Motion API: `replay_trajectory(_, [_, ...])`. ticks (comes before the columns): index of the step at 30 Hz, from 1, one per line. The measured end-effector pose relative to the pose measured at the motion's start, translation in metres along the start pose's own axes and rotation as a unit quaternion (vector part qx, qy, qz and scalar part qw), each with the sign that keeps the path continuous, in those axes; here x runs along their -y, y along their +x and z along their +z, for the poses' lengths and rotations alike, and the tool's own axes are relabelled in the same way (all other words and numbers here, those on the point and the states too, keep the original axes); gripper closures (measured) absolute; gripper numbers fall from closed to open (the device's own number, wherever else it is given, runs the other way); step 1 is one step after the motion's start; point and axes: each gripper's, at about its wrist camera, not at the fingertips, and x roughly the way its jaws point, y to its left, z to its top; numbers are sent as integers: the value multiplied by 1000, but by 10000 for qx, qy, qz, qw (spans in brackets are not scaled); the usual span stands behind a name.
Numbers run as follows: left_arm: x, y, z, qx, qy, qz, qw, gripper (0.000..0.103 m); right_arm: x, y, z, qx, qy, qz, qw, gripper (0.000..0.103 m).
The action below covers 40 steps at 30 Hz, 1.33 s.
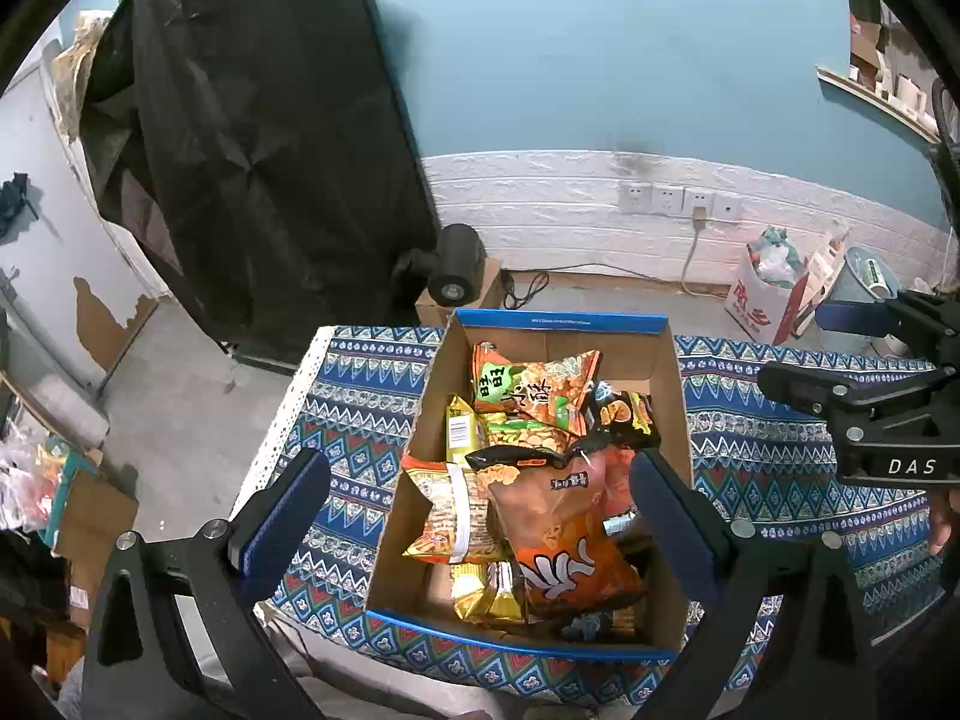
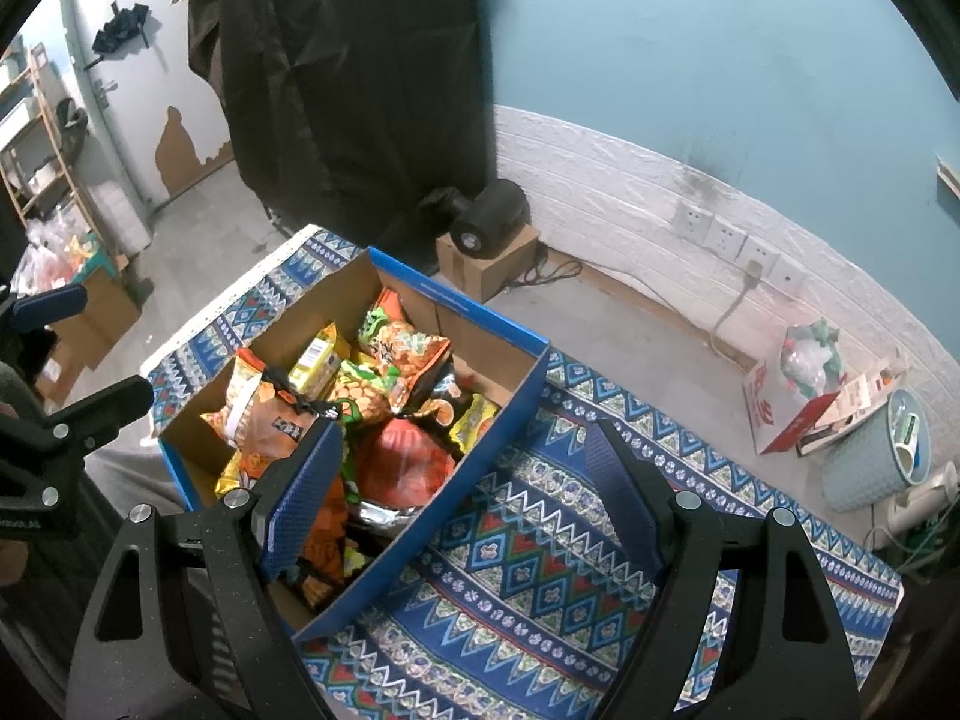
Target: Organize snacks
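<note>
Snack packets piled loose in an open cardboard box

The blue-rimmed box sits at the centre of the left wrist view, brown inside, flaps open. In it, an orange bag lies tilted on top at lower centre, a striped orange-and-gold packet beside it on the left, a green-and-orange bag toward the upper end, and a black packet at the right wall.

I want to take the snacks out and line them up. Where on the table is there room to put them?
The patterned tablecloth to the right of the cardboard box is bare, out to the table's right edge. A narrower bare strip runs along the box's left side. The box itself is crowded, with snack bags piled on each other.
</note>
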Motion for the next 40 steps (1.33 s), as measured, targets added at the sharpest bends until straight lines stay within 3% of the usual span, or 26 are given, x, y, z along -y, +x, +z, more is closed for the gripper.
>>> replay_trajectory(40, [3, 5, -2, -114, 61, -104, 9999, 2, -2, 2, -2, -12, -4, -6, 10000, 21])
